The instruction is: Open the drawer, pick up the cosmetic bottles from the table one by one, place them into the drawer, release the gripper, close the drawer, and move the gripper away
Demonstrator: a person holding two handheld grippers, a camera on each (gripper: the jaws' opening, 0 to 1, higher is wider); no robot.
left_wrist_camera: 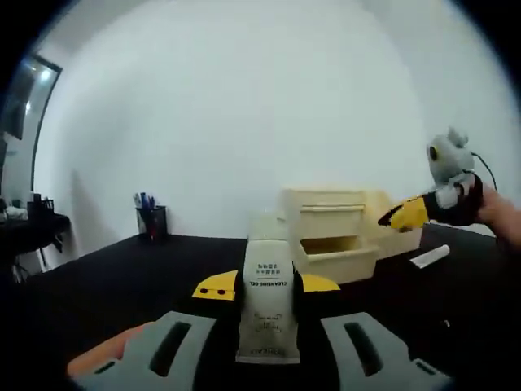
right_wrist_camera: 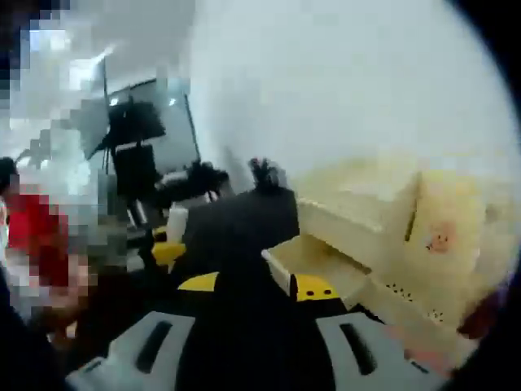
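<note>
Cosmetic bottle (left_wrist_camera: 266, 295), pale tube with printed label, clamped upright between yellow-tipped jaws of left gripper (left_wrist_camera: 266, 287) in the left gripper view, lifted above the black table (left_wrist_camera: 122, 269) and facing the cream drawer unit (left_wrist_camera: 342, 224). Middle drawer (left_wrist_camera: 335, 254) already pulled out, so opening step judged done; one bottle in transit, placing, letting go and closing still ahead. Second white tube (left_wrist_camera: 429, 257) lying on the table to the right of the unit, apparently awaiting its turn. Right gripper (left_wrist_camera: 404, 214) reaching in from the right beside the unit, a person's hand behind it. Dark pen holder (left_wrist_camera: 151, 220) standing at the table's far edge, well apart. Drawer interior hidden from this angle; count of bottles already inside not readable.

Right gripper view, heavily blurred: right gripper (right_wrist_camera: 256, 285) with jaws spread and nothing between them, pointed toward the pulled-out drawer (right_wrist_camera: 313, 265) of the drawer unit (right_wrist_camera: 383, 220). Drawer floor looks bare, though blur prevents certainty. Left gripper (right_wrist_camera: 167, 251) faintly visible at left with the pale bottle (right_wrist_camera: 176, 224) above its yellow tip. Sticker on the unit's side illegible; background furniture indistinct.
</note>
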